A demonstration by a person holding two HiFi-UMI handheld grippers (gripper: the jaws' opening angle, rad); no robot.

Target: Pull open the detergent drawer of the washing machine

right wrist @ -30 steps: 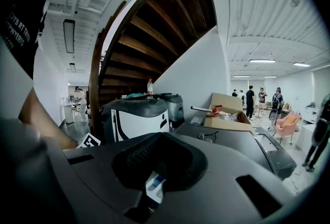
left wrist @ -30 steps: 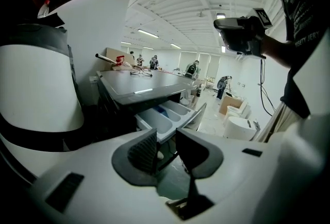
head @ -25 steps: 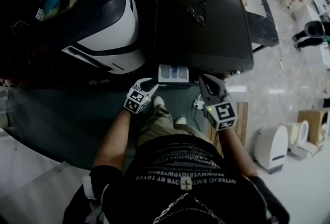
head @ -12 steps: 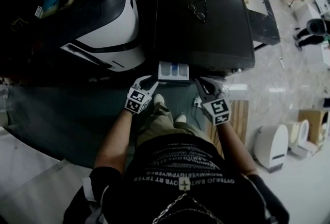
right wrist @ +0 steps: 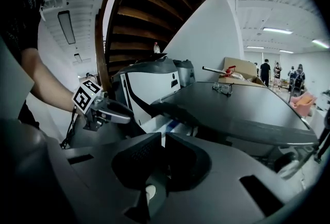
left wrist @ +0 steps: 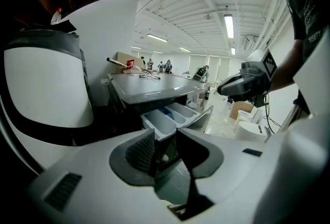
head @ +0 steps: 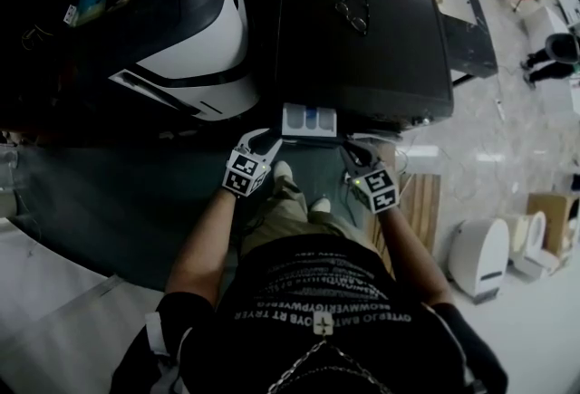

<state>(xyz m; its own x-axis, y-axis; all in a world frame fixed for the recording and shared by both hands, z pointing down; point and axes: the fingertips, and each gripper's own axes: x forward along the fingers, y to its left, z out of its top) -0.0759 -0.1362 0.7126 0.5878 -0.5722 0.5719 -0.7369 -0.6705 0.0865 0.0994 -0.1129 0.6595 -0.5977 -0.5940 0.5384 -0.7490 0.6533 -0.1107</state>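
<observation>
Dim floor (head: 118,193) fronts the washing machine (head: 362,39); its detergent drawer (head: 308,122) juts out, open. My left tool (head: 267,141) gapes empty, my right tool (head: 355,150) is closed on nothing. A stray bump could shove the drawer back.

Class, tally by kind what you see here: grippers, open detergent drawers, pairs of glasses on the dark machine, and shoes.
Grippers: 2, left gripper and right gripper
Detergent drawer: 1
Glasses: 1
Shoes: 2
Total: 6
</observation>
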